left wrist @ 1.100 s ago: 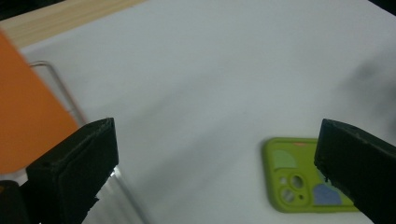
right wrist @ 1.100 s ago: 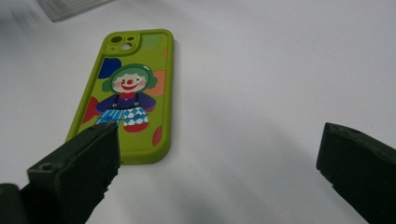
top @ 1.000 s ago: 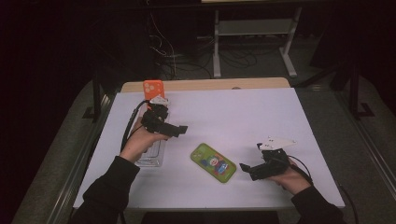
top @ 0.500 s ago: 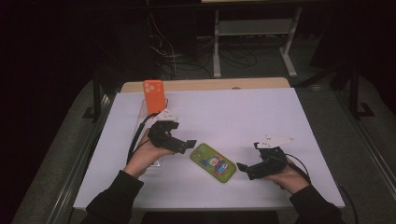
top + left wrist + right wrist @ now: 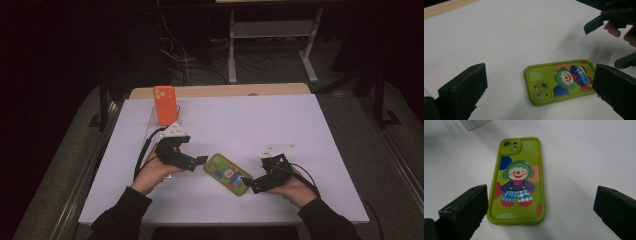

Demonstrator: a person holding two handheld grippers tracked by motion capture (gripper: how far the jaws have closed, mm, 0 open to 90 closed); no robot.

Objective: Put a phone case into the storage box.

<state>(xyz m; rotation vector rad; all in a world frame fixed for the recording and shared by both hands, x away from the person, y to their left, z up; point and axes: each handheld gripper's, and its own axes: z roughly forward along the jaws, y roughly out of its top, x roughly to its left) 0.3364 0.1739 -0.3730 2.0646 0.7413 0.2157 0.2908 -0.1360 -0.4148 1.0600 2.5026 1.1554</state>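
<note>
Both grippers wide open at the green phone case (image 5: pixel 228 174) — right gripper (image 5: pixel 248 184) nearer, lined up with its long axis.

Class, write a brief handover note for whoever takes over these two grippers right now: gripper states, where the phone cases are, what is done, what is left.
Left gripper: open, empty, aimed at the camera end of the green case.
Right gripper: open, empty, at the case's other end.
Green case: flat on the table, clown side up, not gripped.
Orange case: upright in the clear stand, far left.
Done: both grippers brought up to the green case.
Left: probably grip and lift it.
</note>
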